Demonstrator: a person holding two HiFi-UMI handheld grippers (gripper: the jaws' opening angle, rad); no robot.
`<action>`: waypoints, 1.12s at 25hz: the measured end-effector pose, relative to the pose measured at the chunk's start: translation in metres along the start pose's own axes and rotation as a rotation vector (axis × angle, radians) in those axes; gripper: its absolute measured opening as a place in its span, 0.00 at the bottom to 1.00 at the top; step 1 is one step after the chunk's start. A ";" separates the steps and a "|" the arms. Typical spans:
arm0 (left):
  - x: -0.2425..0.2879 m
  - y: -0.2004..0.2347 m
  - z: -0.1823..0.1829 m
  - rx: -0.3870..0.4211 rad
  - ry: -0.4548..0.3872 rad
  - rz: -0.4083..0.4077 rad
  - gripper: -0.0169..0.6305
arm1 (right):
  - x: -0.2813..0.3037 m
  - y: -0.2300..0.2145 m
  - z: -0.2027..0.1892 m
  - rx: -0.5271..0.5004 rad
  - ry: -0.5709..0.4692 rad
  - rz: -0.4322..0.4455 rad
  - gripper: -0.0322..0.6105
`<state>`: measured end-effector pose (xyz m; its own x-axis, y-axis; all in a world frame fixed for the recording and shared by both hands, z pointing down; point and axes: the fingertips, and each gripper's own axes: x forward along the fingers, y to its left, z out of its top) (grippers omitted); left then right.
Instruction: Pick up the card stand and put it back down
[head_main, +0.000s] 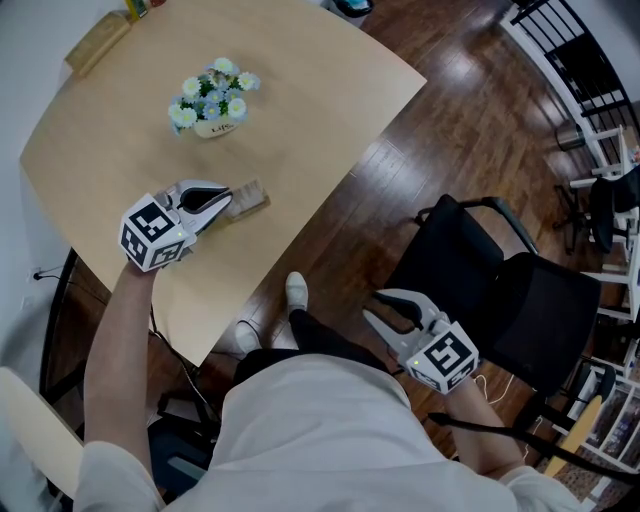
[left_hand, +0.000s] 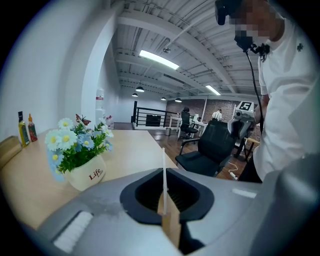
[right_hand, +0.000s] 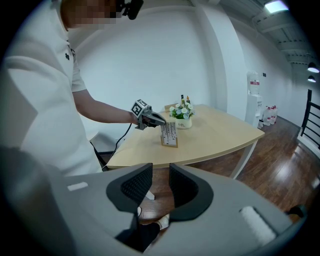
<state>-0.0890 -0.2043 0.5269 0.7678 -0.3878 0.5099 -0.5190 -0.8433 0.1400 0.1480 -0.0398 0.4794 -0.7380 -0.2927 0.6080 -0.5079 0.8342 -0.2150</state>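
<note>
Left hand-held gripper (head_main: 226, 204) is clamped on the card stand with the clear upright panel and little wooden base (head_main: 251, 196). The jaws are nearly together, with the thin panel edge-on between them. From the right gripper view, the stand looks like it's sitting upright on the light wooden counter (head_main: 320, 100), near the front edge. A small white pot of blue and white flowers (head_main: 212, 101) is a bit further back. Right hand-held gripper (head_main: 377, 308) holds nothing, with a narrow gap between its jaws, over the floor beside the black office chair (head_main: 500, 290).
</note>
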 end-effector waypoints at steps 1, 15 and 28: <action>0.000 0.001 0.000 0.000 0.000 0.002 0.06 | 0.000 0.000 0.000 0.003 0.001 0.001 0.22; -0.045 0.001 0.025 -0.022 -0.093 0.189 0.12 | 0.011 0.001 0.005 -0.037 -0.013 0.085 0.22; -0.176 -0.147 0.015 -0.236 -0.227 0.458 0.05 | 0.053 0.022 0.032 -0.199 -0.075 0.239 0.22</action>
<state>-0.1421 -0.0173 0.4039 0.4929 -0.7870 0.3711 -0.8680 -0.4745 0.1466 0.0839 -0.0512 0.4823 -0.8606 -0.1048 0.4984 -0.2247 0.9563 -0.1870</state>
